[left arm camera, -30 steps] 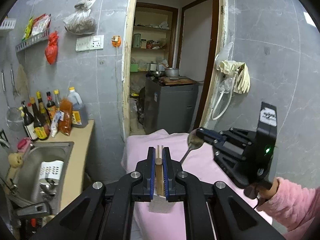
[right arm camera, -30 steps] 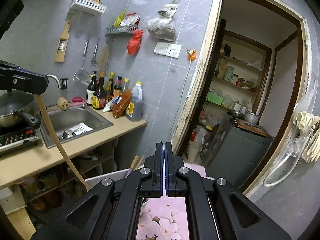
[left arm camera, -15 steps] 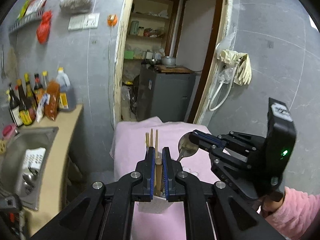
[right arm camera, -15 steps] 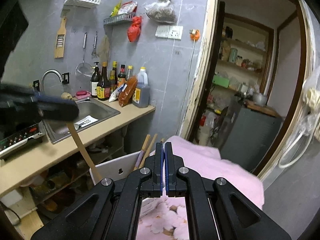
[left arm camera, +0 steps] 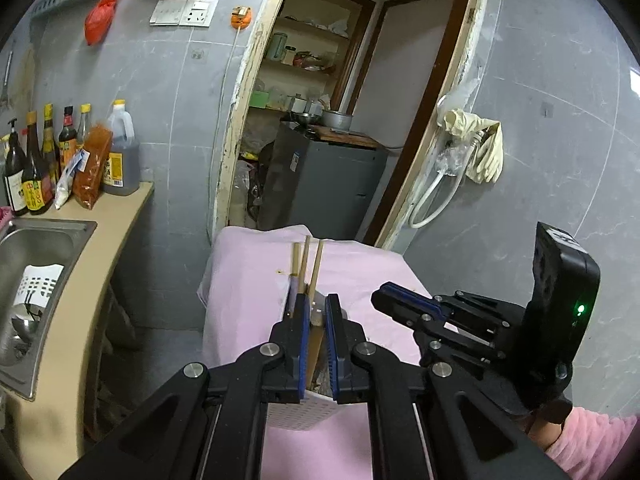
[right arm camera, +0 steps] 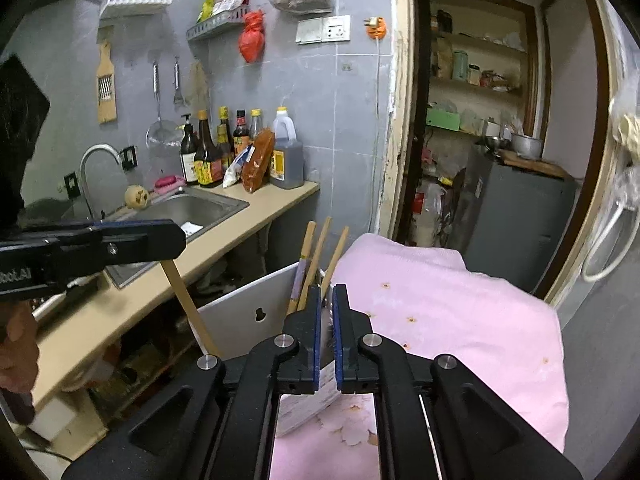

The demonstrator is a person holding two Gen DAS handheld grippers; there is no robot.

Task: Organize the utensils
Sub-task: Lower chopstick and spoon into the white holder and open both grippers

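A white perforated utensil holder (left arm camera: 296, 416) (right arm camera: 240, 316) stands at the left edge of a table under a pink cloth (left arm camera: 248, 280) (right arm camera: 440, 300). Three wooden chopsticks (left arm camera: 306, 264) (right arm camera: 320, 256) stick up out of it. My left gripper (left arm camera: 316, 304) (right arm camera: 176, 236) is shut on a long flat wooden utensil (left arm camera: 314, 344) (right arm camera: 188, 304), which slants down toward the holder. My right gripper (right arm camera: 327, 292) (left arm camera: 380, 300) hovers just right of the holder's top. Its jaws are opening with a narrow gap between the pads. Neither view shows a spoon at its tips. A grey glint shows in the holder through the gap.
To the left, a beige counter (right arm camera: 248, 216) carries a steel sink (left arm camera: 36, 240) and several sauce bottles (right arm camera: 224, 152). Behind the table, an open doorway shows a grey cabinet (left arm camera: 328, 184). A person's pink sleeve (left arm camera: 592, 440) is behind the right gripper.
Both grippers sank toward the holder. The spoon seen at the right gripper's tip earlier is gone from it, and its pads have parted slightly. The left gripper kept its hold on the wooden utensil.
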